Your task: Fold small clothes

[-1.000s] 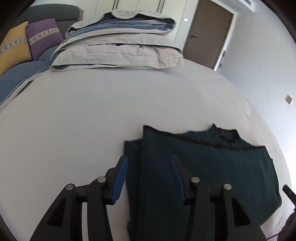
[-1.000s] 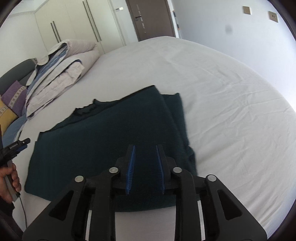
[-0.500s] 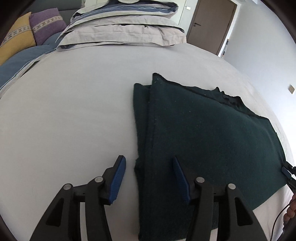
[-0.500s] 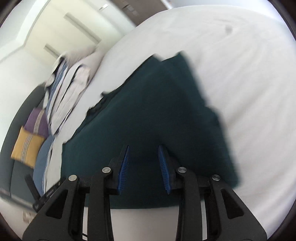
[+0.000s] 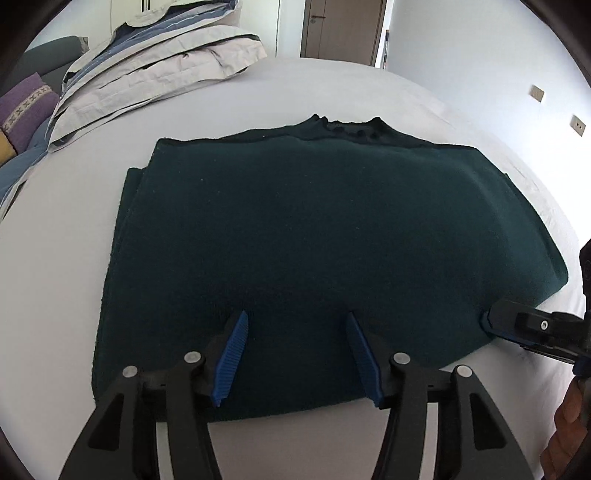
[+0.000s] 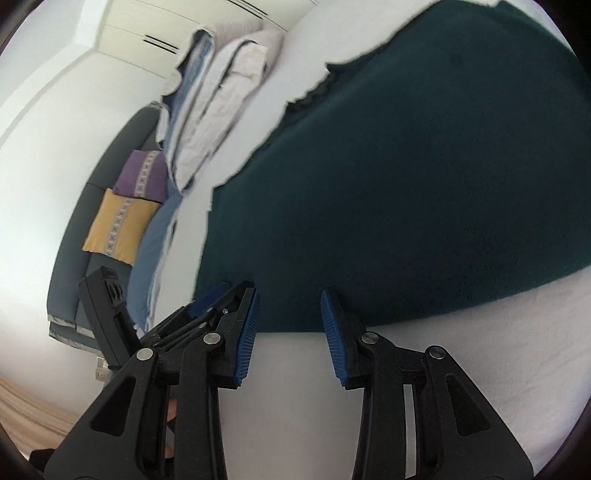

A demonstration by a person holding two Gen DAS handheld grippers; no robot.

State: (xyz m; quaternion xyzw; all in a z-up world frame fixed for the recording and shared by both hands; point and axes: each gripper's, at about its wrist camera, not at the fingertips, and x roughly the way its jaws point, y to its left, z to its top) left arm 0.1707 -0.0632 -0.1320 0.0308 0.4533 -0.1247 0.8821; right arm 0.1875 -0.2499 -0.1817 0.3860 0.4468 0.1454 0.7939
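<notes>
A dark green knit garment [image 5: 314, 236] lies flat on the white bed [image 5: 66, 236], its sides folded in and its collar at the far edge. My left gripper [image 5: 295, 354] is open and empty, its blue pads over the garment's near edge, left of the middle. My right gripper [image 6: 290, 332] is open and empty at the near edge of the same garment [image 6: 424, 184]. In the left wrist view the right gripper [image 5: 491, 321] shows at the garment's near right corner.
Folded bedding and pillows [image 5: 155, 74] are stacked at the far left of the bed. A grey sofa with purple [image 6: 142, 175] and yellow [image 6: 118, 225] cushions stands beyond the bed's left side. A brown door [image 5: 343, 29] is in the far wall.
Both grippers have swung round to the garment's near edge. The right gripper's jaws have opened wider. The left gripper stays open. The garment lies as before.
</notes>
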